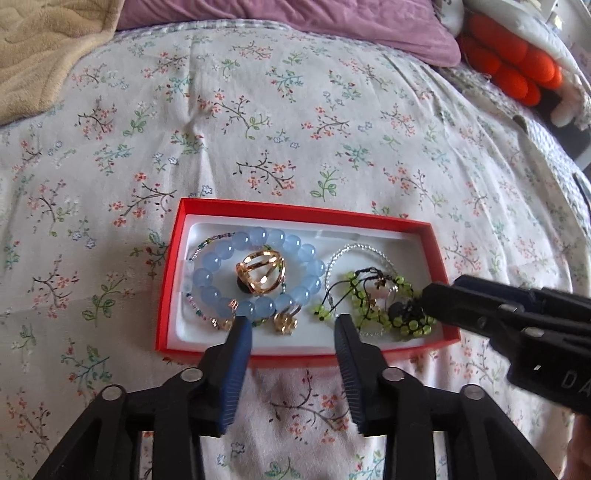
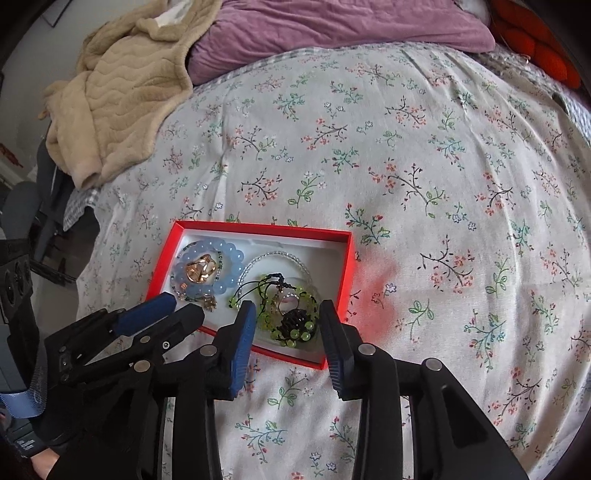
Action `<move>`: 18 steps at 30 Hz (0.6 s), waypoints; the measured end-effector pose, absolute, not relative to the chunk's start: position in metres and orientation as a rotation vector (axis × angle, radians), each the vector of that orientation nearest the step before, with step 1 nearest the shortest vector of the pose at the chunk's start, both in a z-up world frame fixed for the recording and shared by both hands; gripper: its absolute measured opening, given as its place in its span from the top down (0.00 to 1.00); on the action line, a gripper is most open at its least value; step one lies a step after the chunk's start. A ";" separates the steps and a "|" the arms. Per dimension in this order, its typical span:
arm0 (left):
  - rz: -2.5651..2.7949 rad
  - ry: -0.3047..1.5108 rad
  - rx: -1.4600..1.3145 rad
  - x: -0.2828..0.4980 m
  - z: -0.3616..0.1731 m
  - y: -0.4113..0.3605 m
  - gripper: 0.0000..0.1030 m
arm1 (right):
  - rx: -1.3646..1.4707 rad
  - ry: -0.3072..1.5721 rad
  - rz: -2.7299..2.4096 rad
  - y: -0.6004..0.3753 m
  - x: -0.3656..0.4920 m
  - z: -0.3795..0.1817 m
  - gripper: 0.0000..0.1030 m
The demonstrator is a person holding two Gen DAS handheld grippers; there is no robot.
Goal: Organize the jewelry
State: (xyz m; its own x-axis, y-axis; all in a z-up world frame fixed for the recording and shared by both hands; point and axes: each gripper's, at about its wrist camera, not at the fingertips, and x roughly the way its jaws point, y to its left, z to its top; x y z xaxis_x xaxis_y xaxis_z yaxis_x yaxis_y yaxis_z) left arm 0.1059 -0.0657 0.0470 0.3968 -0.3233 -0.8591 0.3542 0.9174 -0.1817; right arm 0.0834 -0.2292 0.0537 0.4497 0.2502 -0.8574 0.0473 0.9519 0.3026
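Observation:
A red box (image 1: 295, 210) (image 2: 258, 227) with a white liner lies on the floral bedsheet. Inside, on the left, a blue bead bracelet (image 1: 258, 236) (image 2: 207, 245) rings a gold ring (image 1: 262, 271). On the right are a clear beaded bracelet (image 1: 354, 249) and a green bead bracelet (image 1: 406, 325) (image 2: 291, 334) with black cord. My left gripper (image 1: 291, 328) (image 2: 184, 306) stands open over the box's near edge, and a small gold earring (image 1: 285, 325) lies between its fingers, untouched. My right gripper (image 2: 288, 314) (image 1: 443, 291) is open over the green bracelet, pads clear of it.
A beige fleece blanket (image 2: 122, 96) is bunched at the far left of the bed. A purple pillow (image 2: 332, 26) lies along the back, with an orange plush (image 1: 509, 62) at the far right. The bed edge drops off at the left (image 2: 85, 221).

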 end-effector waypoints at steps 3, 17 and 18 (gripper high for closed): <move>-0.404 1.070 0.058 0.096 0.051 -0.062 0.47 | 0.282 1.094 0.109 -0.233 0.075 0.060 0.63; -0.277 1.094 0.073 0.026 0.048 -0.037 0.05 | 0.136 1.094 0.018 -0.218 0.005 0.063 0.22; -0.253 1.083 0.078 0.020 0.049 -0.035 0.02 | 0.123 1.100 0.004 -0.216 -0.001 0.059 0.19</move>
State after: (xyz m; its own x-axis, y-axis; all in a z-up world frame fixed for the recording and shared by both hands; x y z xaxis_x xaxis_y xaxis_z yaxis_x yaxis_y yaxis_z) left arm 0.0199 -0.0349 0.0485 0.4431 -0.1659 -0.8810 0.2423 0.9683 -0.0604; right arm -0.0006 -0.2164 0.0592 0.4546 0.0640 -0.8884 0.0582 0.9931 0.1014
